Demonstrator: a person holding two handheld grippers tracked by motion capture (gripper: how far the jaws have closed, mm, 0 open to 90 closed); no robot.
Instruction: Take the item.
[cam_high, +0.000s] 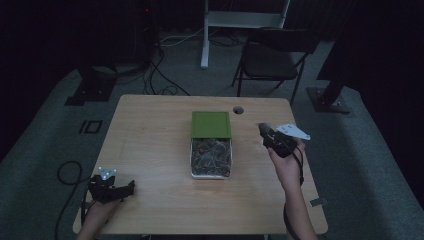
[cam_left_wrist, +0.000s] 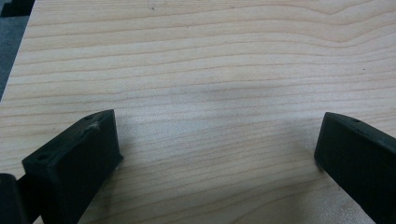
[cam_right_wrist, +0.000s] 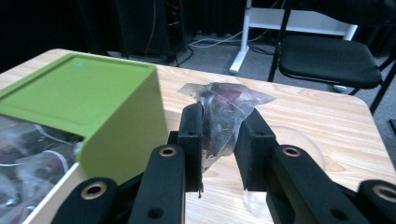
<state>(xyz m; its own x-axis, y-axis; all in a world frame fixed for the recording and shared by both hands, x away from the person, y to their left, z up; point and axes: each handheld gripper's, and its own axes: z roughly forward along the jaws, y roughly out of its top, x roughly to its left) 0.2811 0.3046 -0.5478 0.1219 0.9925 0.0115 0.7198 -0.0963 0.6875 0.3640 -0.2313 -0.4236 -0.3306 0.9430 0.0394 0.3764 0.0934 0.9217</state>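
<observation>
A white box (cam_high: 210, 171) full of clear tea sachets lies mid-table, its green lid (cam_high: 211, 123) slid back over the far end. In the right gripper view the lid (cam_right_wrist: 88, 100) stands just left of my right gripper (cam_right_wrist: 220, 140), which is shut on one clear sachet (cam_right_wrist: 222, 112) of dark tea, held above the table to the right of the box. My right gripper (cam_high: 265, 131) is held in a hand. My left gripper (cam_high: 131, 185) rests open at the table's near left corner, its jaws wide apart over bare wood (cam_left_wrist: 210, 93).
A round cable hole (cam_high: 238, 110) sits near the table's far edge. A faint clear round dish (cam_right_wrist: 299, 154) lies on the wood under my right gripper. A black chair (cam_high: 272, 60) and a white stand leg (cam_high: 205, 35) are beyond the table.
</observation>
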